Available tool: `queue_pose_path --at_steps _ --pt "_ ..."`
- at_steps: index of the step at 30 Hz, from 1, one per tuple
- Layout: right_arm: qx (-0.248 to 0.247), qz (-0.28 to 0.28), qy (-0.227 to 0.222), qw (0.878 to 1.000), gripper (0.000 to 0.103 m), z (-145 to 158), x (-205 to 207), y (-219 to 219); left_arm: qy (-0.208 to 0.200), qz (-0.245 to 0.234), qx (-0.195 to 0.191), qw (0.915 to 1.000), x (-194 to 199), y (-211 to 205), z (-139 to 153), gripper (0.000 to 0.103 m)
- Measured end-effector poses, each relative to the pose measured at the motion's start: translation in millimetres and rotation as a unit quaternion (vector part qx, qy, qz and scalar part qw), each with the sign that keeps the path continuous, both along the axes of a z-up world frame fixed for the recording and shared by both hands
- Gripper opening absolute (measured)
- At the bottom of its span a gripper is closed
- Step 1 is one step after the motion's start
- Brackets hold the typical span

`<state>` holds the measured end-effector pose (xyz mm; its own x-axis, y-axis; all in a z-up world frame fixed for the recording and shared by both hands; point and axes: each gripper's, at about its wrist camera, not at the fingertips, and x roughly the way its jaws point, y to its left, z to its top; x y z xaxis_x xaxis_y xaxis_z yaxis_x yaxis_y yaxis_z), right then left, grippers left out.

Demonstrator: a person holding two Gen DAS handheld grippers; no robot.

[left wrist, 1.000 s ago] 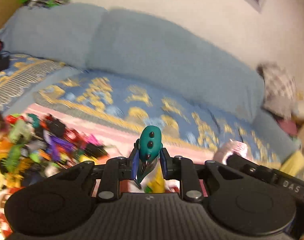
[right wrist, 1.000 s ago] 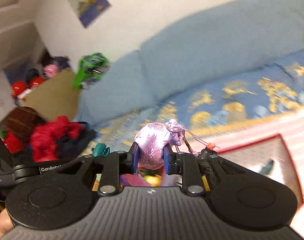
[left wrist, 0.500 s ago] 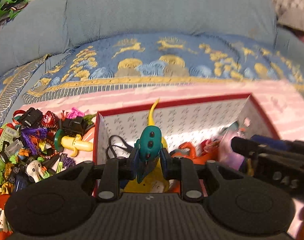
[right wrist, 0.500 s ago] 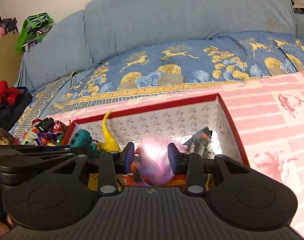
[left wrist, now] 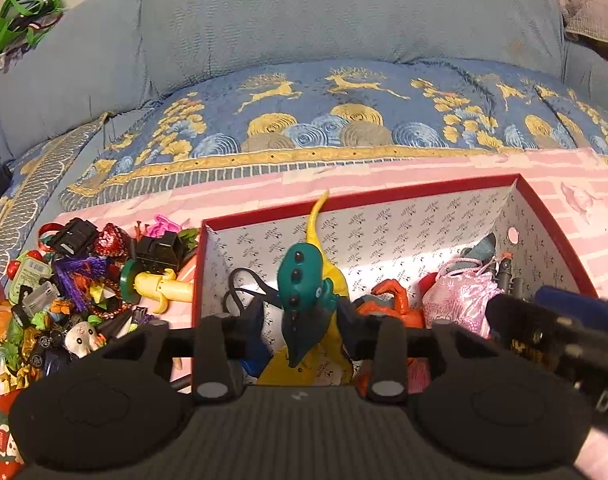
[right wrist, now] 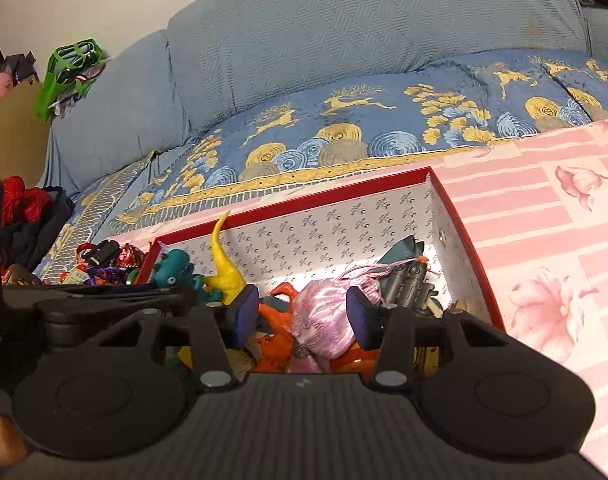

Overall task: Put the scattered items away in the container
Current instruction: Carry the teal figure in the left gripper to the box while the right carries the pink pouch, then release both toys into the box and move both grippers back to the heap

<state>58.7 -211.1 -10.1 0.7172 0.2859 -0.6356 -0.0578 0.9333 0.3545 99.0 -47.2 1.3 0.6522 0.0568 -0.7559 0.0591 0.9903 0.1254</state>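
Teal dinosaur (left wrist: pixel 304 292) and pink pouch (right wrist: pixel 323 320) loose between just-parted, half-open jaws, both over red box (right wrist: pixel 463 248)

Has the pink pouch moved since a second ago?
Yes. The pink pouch has come down from in front of the sofa back into the red box; the right gripper jaws have just been opening, pouch between them, unpinched.

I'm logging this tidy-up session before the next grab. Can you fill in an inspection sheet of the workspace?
Surface: pink patterned cloth under everything.
Job's things: red box holds teal toy, pink pouch, yellow dinosaur, orange toy.
Clutter: toy pile left of box.
Grippers: left gripper and right gripper open, jaws just opened, toy and pouch between them.
Cables: black cord in box.
Surroundings: blue sofa.
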Motion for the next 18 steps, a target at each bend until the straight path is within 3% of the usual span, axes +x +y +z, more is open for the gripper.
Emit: queue_pose_path --at_steps 10,14,18 --pt "-0.003 -0.010 -0.003 1.000 0.049 8 -10 3 -0.035 0.012 -0.018 0.9991 -12 5 28 0.073" --pt "-0.007 -0.015 -0.007 1.000 0.049 13 -15 4 -0.037 0.022 -0.004 0.9991 -15 9 34 0.076" --pt "-0.017 0.010 0.006 1.000 0.049 15 -15 13 -0.044 0.031 -0.023 0.9983 -22 23 41 0.076"
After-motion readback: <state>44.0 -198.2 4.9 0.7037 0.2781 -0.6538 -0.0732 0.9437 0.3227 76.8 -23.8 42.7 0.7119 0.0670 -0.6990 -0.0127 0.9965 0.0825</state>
